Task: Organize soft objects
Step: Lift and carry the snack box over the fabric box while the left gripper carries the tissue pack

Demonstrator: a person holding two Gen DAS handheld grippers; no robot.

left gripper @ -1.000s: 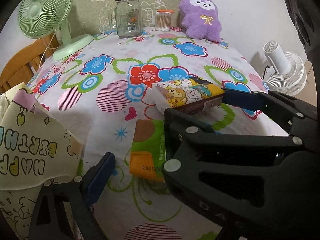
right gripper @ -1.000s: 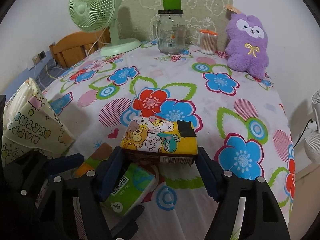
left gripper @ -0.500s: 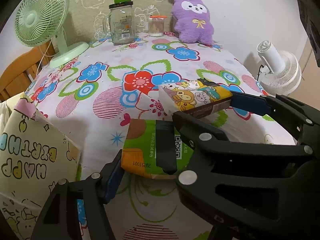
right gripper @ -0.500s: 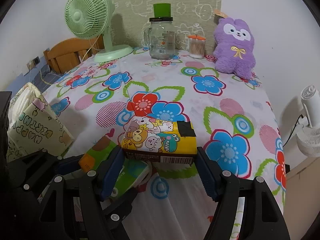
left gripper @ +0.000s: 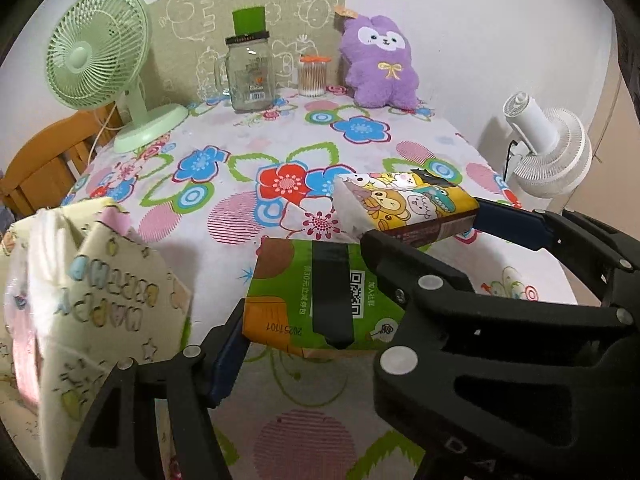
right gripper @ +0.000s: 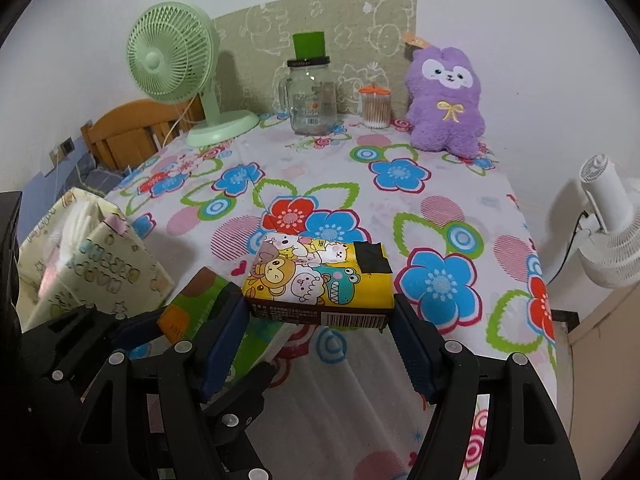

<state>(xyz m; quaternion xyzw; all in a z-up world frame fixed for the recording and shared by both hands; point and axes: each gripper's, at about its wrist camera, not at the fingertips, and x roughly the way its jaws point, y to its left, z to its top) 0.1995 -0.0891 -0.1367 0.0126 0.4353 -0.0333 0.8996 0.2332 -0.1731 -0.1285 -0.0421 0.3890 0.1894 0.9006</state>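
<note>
Both grippers hold a soft tissue pack up above the flowery table (right gripper: 448,184). On the left, beside the birthday bag (left gripper: 92,300), the left gripper (left gripper: 320,340) squeezes the green pack (left gripper: 320,300) between its blue pads, and just to the right the right gripper (right gripper: 320,320) squeezes the yellow cartoon pack (right gripper: 316,276) the same way. Far at the back stand a green fan (right gripper: 176,68), a glass jar (right gripper: 312,100) and a purple plush toy (right gripper: 444,104).

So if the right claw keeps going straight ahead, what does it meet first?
Probably the flowered tablecloth just past the yellow cartoon tissue pack it holds; the purple plush sits far beyond. Depth is unclear.
</note>
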